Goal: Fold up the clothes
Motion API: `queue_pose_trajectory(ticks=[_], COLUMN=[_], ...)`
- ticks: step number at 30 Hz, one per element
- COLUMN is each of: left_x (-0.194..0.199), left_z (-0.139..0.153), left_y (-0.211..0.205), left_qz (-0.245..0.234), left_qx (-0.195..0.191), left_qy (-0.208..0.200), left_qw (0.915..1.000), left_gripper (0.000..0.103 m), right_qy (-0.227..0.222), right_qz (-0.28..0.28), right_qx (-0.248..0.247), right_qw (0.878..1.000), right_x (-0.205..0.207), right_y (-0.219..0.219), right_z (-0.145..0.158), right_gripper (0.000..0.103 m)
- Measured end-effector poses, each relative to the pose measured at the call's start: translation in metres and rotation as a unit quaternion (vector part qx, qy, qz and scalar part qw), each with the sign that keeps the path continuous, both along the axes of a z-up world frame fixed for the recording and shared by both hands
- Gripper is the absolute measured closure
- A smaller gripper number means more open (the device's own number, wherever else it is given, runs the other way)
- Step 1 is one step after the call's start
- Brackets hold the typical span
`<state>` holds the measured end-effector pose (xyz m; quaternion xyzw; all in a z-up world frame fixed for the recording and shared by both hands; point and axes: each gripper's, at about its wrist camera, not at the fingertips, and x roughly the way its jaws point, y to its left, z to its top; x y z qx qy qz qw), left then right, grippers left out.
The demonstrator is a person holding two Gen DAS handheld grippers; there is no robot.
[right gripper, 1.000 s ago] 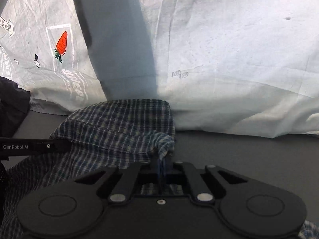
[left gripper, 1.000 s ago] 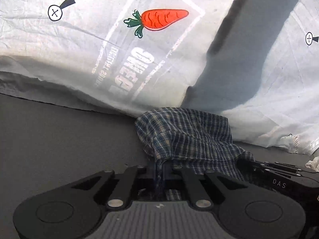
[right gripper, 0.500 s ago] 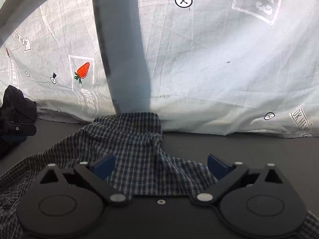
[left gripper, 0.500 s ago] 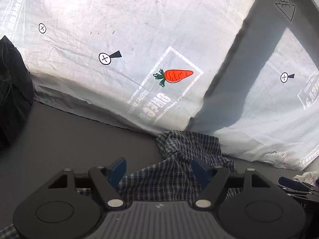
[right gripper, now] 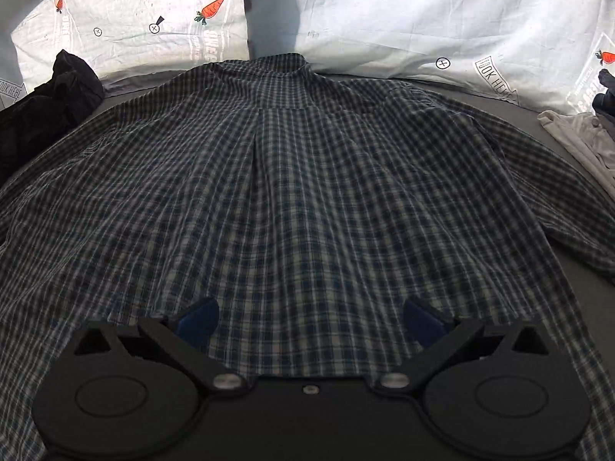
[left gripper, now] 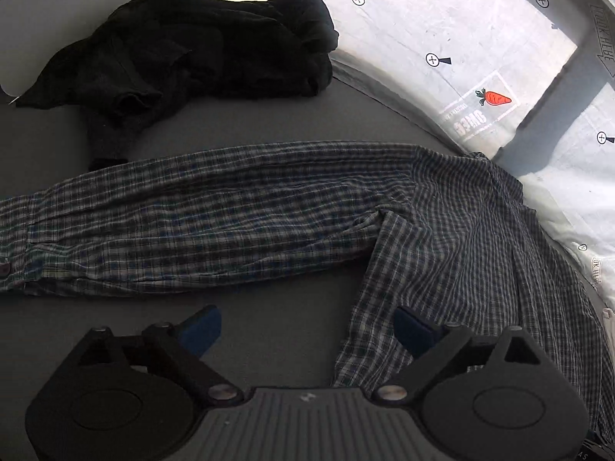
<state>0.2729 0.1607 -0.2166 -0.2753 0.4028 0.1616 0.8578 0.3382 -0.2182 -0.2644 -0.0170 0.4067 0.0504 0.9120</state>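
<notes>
Left wrist view showed the left gripper [left gripper: 307, 330] with its blue fingers spread wide and holding nothing, just above the grey table [left gripper: 269, 115] beside the side edge of the blue and white checked cotton shirt [left gripper: 442, 238]. Right wrist view showed the right gripper [right gripper: 311, 319] spread wide too, empty, hanging over the shirt's lower back. What could go wrong: a gripper might pinch only the top layer of cloth, so the fold would come out crooked or bunched. The long sleeve [left gripper: 173, 223] could drag and twist if it were pulled from one end. A lifted sleeve could also brush the crumpled black garment [left gripper: 192, 46] lying near it. The shirt lay flat on the table, back side up, collar [right gripper: 276, 65] far from the gripper, with both sleeves spread out sideways. It had soft wrinkles and a pleat down the middle. No fold looked done yet.
</notes>
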Motion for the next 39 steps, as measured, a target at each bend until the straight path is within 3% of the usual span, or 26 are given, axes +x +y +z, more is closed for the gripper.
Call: queue_pose_trajectory(ticks=[3,7,11,17,24,25,30,33,39], left_x=[-0.020,-0.033,-0.046,-0.070,-0.098,-0.102,-0.122,-0.128,-0.120], left_z=[-0.005,-0.005,-0.008,-0.007,-0.010,-0.010,-0.014,-0.018,-0.027], left_y=[0.018,0.038,0.057,0.088,0.118,0.121,0.143,0.155,0.164], left_qz=[0.030,0.038,0.043,0.063,0.120,0.130,0.198,0.226,0.237], left_qx=[-0.027,-0.014,-0.013,-0.028,-0.054,-0.050,-0.050,-0.054,-0.009], left_qy=[-0.014,-0.020,-0.010,-0.041,-0.080,-0.082,-0.092,-0.092,-0.043], left_qw=[0.9991,0.9990,0.9989,0.9967,0.9881,0.9868,0.9746,0.9684,0.9705], left_gripper=[0.007,0.007,0.006,0.006,0.008,0.008,0.033,0.035,0.033], right_qy=[-0.047,-0.081,-0.080,-0.081,-0.081,-0.081,-0.081,-0.081,-0.081], right_qz=[-0.013,-0.018,-0.019,-0.022,-0.027,-0.028,-0.031,-0.033,-0.033], right_qx=[0.001,0.004,0.004,0.004,0.003,0.002,0.002,0.002,0.002], right_qw=[0.999,0.997,0.997,0.996,0.996,0.996,0.996,0.996,0.996], right_x=[-0.017,-0.027,-0.023,-0.023,-0.023,-0.023,-0.022,-0.021,-0.021], right_y=[0.000,-0.001,-0.002,-0.002,-0.001,-0.001,-0.001,0.000,-0.001], right_z=[-0.010,-0.015,-0.014,-0.014,-0.014,-0.014,-0.014,-0.014,-0.015], right_gripper=[0.000,0.000,0.000,0.000,0.000,0.000,0.000,0.000,0.000])
